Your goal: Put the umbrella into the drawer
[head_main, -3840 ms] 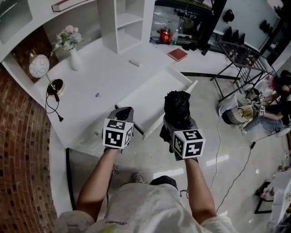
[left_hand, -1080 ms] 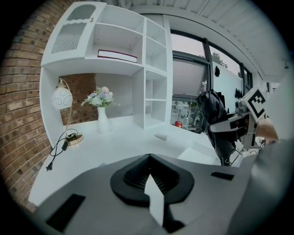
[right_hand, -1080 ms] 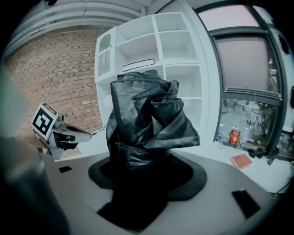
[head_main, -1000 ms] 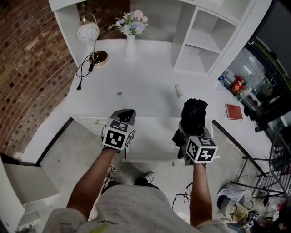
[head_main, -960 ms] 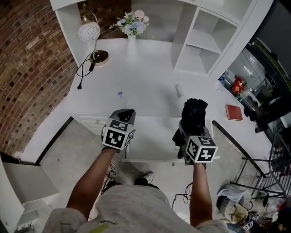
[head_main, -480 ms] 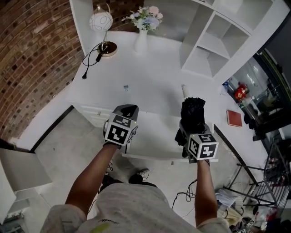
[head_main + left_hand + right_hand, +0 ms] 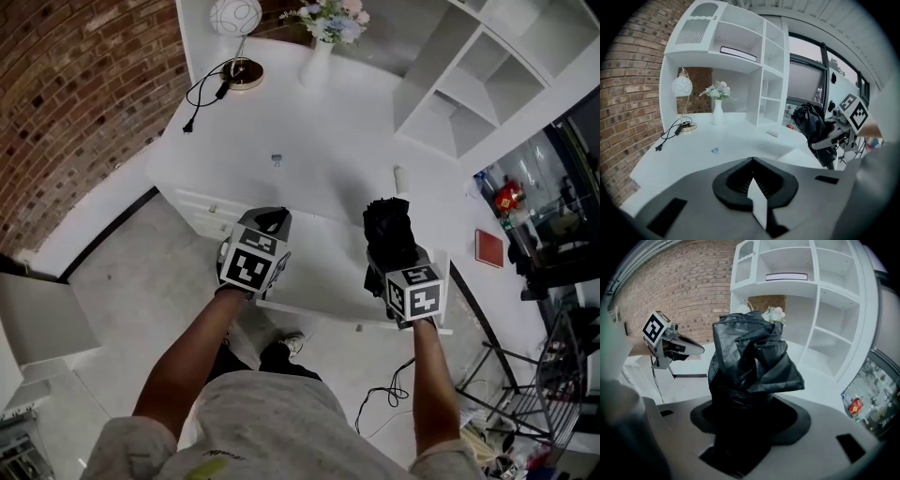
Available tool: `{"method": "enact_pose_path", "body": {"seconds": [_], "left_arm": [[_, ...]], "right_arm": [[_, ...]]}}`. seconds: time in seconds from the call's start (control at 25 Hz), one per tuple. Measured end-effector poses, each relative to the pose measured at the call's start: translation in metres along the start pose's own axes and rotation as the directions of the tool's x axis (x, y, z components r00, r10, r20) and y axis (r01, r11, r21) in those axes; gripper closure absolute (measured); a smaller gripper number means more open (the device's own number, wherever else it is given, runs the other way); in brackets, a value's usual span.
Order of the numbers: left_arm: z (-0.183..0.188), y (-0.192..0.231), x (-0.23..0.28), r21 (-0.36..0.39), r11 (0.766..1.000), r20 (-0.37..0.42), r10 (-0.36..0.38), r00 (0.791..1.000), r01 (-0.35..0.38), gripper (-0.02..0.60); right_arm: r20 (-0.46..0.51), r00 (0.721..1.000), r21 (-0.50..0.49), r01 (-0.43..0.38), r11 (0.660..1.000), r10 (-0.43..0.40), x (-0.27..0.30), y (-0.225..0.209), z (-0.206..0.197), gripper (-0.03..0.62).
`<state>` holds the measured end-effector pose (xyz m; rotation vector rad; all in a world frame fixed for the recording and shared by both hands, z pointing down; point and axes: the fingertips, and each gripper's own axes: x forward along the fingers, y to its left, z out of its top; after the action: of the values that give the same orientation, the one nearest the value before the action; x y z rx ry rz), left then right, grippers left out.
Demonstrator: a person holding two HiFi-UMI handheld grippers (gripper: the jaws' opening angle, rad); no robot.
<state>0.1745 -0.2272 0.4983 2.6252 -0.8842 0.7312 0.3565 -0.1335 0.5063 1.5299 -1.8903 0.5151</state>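
A folded black umbrella point(image 7: 388, 232) stands up out of my right gripper point(image 7: 388, 262), which is shut on it; its crumpled fabric point(image 7: 750, 362) fills the right gripper view and hides the jaws. It hangs over the right part of the open white drawer point(image 7: 319, 278) that is pulled out from the desk. My left gripper point(image 7: 271, 223) hovers above the drawer's left corner, shut and holding nothing. In the left gripper view the umbrella point(image 7: 812, 124) is seen at the right, above the drawer point(image 7: 799, 157).
On the white desk point(image 7: 309, 131) are a globe lamp point(image 7: 235, 17) with a black cable point(image 7: 201, 89), a vase of flowers point(image 7: 322, 42), a small blue item point(image 7: 277, 160) and a white stick point(image 7: 401, 178). A shelf unit point(image 7: 469, 84) rises at the right. A red book point(image 7: 489, 248) lies further right.
The head view has swung, so the desk now sits higher and tilted. Both grippers keep almost the same pose over the drawer. The umbrella stays in the right gripper.
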Motion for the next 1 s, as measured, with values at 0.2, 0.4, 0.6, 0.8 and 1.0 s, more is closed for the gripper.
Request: {"method": "enact_pose_path", "body": {"seconds": [0.2, 0.4, 0.6, 0.8, 1.0], "left_arm": [[-0.016, 0.007, 0.0, -0.023, 1.0, -0.016, 0.009, 1.0, -0.01, 0.588], [-0.03, 0.007, -0.006, -0.036, 0.999, -0.039, 0.01, 0.999, -0.011, 0.588], [-0.04, 0.004, -0.002, -0.038, 0.999, -0.054, 0.007, 0.998, -0.009, 0.588], [-0.047, 0.002, -0.001, -0.029, 1.0, -0.072, 0.011, 0.997, -0.013, 0.588], [-0.047, 0.004, -0.003, -0.02, 0.999, -0.067, 0.025, 0.997, -0.027, 0.588]], "right_arm": [[-0.078, 0.995, -0.071, -0.062, 0.996, 0.056, 0.018, 0.014, -0.013, 0.339], [-0.167, 0.981, -0.134, -0.126, 0.983, 0.103, 0.034, 0.031, -0.031, 0.339], [-0.249, 0.955, -0.205, -0.212, 0.955, 0.159, 0.05, 0.05, -0.044, 0.339], [-0.329, 0.923, -0.222, -0.283, 0.933, 0.201, 0.065, 0.06, -0.062, 0.339], [-0.425, 0.878, -0.264, -0.352, 0.898, 0.219, 0.082, 0.068, -0.08, 0.339]]}}
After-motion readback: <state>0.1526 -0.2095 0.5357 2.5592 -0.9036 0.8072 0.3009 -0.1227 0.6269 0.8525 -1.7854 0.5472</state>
